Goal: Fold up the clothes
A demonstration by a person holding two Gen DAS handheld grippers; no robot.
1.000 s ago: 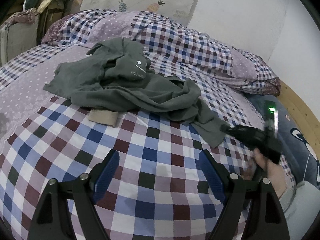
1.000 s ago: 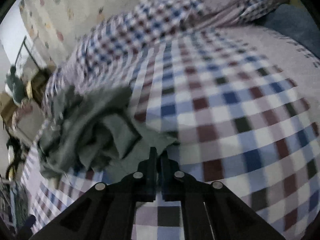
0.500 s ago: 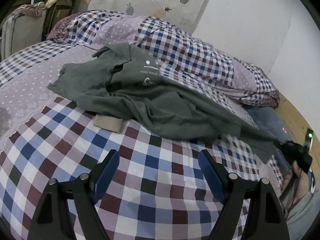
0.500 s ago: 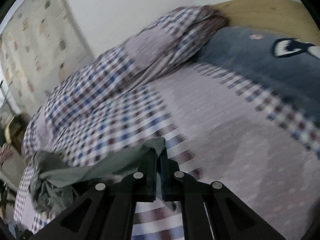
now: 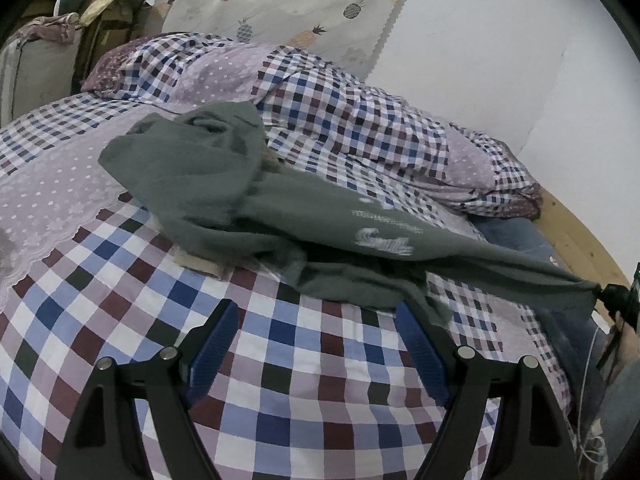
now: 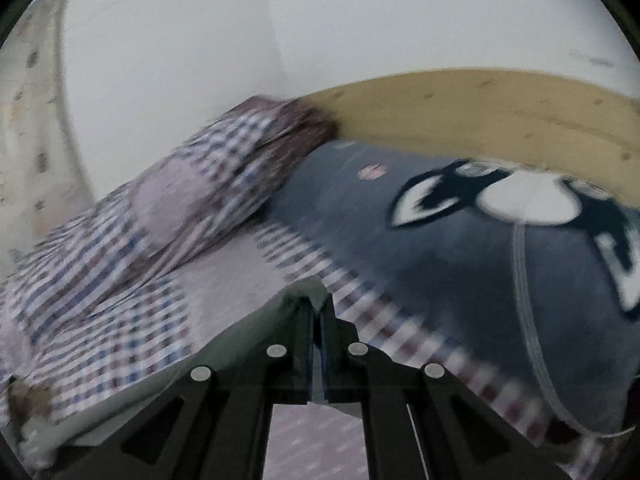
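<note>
Right claw (image 6: 319, 320) clamped on the shirt (image 5: 320, 216) corner, cloth stretched leftward across the bed (image 5: 280, 360). Left claw (image 5: 316, 344) apart, shirt just ahead. Best pulled taut and low, smoothing bunches.

Checked bedspread (image 5: 280, 360), pineapple curtain (image 5: 288, 4), wooden headboard (image 6: 480, 112)

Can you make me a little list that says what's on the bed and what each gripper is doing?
bed: checked cover
clothes: grey shirt, stretched out toward the right
shirt print: white letters, too blurry to read
under shirt: tan cloth peeking out
left gripper: open, empty, above the cover
right gripper: shut on a shirt corner
pillow: dark blue, by the wooden board
</note>
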